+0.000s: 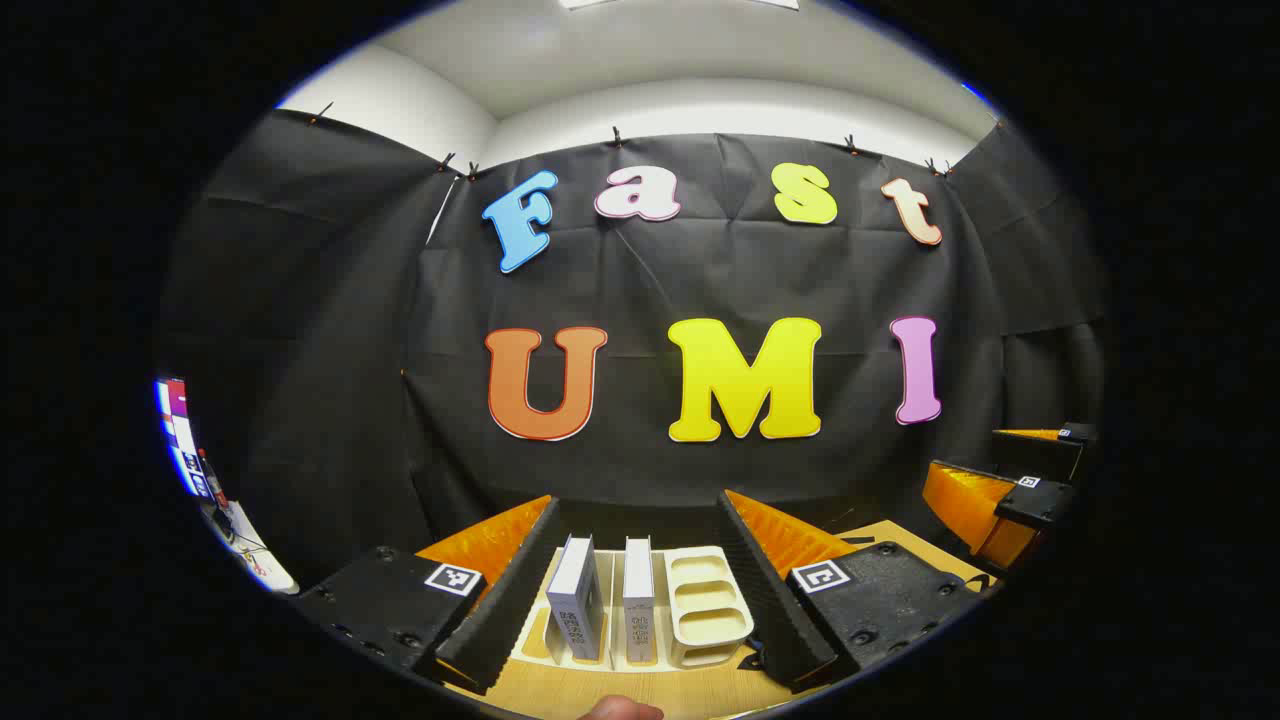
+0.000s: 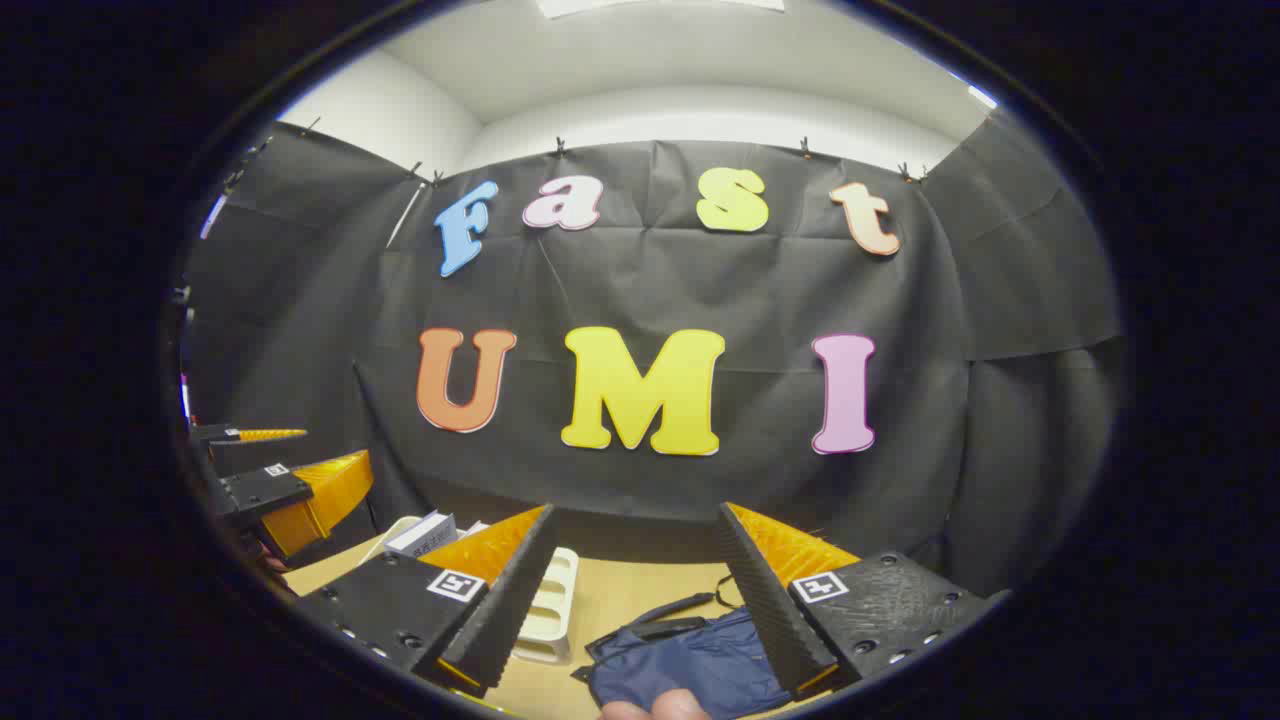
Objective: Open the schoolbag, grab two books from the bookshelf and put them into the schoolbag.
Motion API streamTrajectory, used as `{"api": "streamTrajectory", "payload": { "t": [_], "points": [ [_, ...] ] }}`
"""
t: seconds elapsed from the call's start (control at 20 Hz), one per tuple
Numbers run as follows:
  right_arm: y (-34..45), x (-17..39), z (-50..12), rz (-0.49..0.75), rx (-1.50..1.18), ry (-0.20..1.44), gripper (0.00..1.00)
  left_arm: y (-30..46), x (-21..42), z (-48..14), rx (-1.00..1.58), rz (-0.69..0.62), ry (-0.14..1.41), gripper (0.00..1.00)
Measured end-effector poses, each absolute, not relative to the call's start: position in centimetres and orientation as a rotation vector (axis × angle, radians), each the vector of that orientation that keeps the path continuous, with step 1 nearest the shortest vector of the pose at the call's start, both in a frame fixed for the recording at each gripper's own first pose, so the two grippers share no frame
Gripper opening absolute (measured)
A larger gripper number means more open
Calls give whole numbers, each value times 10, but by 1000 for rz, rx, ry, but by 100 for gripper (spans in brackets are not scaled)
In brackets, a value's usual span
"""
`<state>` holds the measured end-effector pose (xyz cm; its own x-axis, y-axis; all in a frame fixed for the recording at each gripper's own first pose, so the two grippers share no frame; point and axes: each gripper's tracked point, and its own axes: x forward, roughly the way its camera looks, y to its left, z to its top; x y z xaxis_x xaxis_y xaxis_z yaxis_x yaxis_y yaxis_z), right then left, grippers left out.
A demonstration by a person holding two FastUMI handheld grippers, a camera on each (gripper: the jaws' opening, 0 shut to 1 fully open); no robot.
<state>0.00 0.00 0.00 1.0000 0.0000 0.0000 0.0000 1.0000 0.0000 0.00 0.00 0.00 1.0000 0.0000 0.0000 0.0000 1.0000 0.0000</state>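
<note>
Bookshelf holds 2 books; schoolbag near.

Bright ceiling panels lit both views evenly from above (edges bowed by fisheye distortion), with soft shadows and sharp focus.

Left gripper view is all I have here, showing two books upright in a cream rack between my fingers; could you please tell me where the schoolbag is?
Observer: The navy schoolbag lies on the wooden table, between the open fingers of the right gripper.
Operator: Thank you. Has it been opened?
Observer: I cannot tell; it lies flat, its black strap on the far side.
Operator: How does it sit relative to the rack?
Observer: In the right gripper view the bookshelf stands just left of the bag.
</note>
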Motion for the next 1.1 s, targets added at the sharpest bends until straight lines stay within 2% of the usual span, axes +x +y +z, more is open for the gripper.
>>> {"api": "streamTrajectory", "payload": {
  "t": [1.1],
  "points": [
    [-23,9,-18,-49,0,54,96,-12,9,2,-4,-28,-8,96]
  ]
}}
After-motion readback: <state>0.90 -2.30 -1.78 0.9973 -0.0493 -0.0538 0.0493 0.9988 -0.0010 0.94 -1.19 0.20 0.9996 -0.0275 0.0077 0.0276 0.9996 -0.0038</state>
